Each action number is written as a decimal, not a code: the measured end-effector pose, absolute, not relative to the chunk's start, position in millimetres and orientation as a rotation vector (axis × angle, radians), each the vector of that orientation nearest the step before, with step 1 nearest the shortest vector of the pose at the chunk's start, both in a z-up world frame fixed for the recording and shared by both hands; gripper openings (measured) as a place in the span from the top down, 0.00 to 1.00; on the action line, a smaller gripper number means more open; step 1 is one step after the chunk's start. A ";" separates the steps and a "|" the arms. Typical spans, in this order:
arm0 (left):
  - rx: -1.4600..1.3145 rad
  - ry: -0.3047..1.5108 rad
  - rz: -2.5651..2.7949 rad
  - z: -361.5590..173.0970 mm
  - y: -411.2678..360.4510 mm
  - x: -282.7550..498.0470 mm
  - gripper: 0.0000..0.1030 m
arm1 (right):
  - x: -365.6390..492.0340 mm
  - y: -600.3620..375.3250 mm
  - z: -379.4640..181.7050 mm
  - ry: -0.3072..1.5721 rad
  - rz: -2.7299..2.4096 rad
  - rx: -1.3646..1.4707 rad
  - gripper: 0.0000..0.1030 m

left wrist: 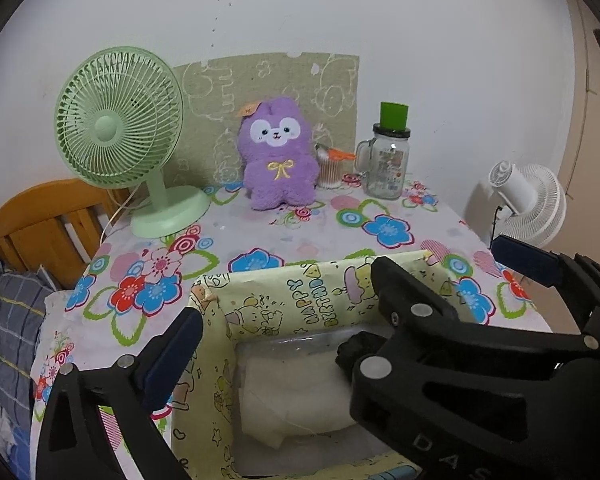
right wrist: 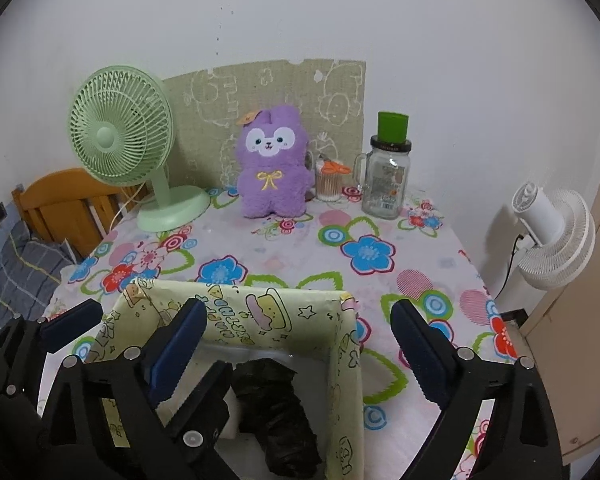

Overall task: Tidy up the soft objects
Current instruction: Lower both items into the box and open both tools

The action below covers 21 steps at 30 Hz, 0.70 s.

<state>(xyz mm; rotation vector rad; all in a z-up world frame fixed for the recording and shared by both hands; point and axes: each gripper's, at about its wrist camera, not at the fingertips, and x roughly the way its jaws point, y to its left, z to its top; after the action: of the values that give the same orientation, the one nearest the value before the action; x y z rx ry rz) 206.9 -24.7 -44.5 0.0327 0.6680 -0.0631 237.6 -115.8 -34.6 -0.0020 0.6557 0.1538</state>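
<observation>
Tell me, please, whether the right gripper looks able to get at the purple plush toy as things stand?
Probably yes. The right gripper is open and empty, and the purple plush toy stands upright at the back of the tablecloth. Only the yellow box lies below the gripper, so it would have to pass over that.

A: Of what is the purple toy [right wrist: 271,168] seen to be made?

B: Fluffy plush, matt, with a stitched yellow bow. The jar [right wrist: 384,178] is glossy clear glass.

A: And the box [right wrist: 346,364]?

B: It is wrapped in printed paper, creased. The tablecloth [right wrist: 380,248] is smooth flowered cloth; the headboard [right wrist: 66,200] is varnished wood.
</observation>
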 end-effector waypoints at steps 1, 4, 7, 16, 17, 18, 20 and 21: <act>0.035 0.666 -0.061 -43.4 -25.5 205.8 0.01 | 236.0 -116.1 -33.2 0.654 0.152 -0.003 0.08; 0.034 0.660 -0.056 -40.9 -25.5 202.0 0.01 | 231.6 -116.4 -29.8 0.649 0.153 -0.004 0.07; 0.031 0.654 -0.050 -38.6 -24.5 197.8 0.00 | 225.8 -115.5 -26.3 0.639 0.153 -0.012 0.07; 0.032 0.619 -0.053 -29.7 -23.7 177.5 0.00 | 204.5 -116.7 -17.1 0.619 0.167 -0.005 0.05; 0.032 0.615 -0.054 -28.6 -24.0 174.7 0.00 | 202.1 -116.8 -16.0 0.615 0.168 -0.006 0.04; 0.033 0.613 -0.055 -28.1 -24.1 172.8 0.00 | 199.8 -116.5 -15.0 0.612 0.168 -0.007 0.04; 0.036 0.611 -0.054 -27.4 -24.1 168.8 0.00 | 194.8 -116.2 -13.1 0.608 0.168 -0.013 0.03; 0.036 0.609 -0.054 -26.7 -24.6 165.9 0.00 | 191.5 -116.3 -12.1 0.606 0.168 -0.015 0.03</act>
<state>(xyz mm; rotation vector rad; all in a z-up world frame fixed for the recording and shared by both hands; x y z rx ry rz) 165.9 -24.6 -26.7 0.0365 0.6093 -0.0542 191.5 -116.3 -12.1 -0.0147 0.6061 0.1680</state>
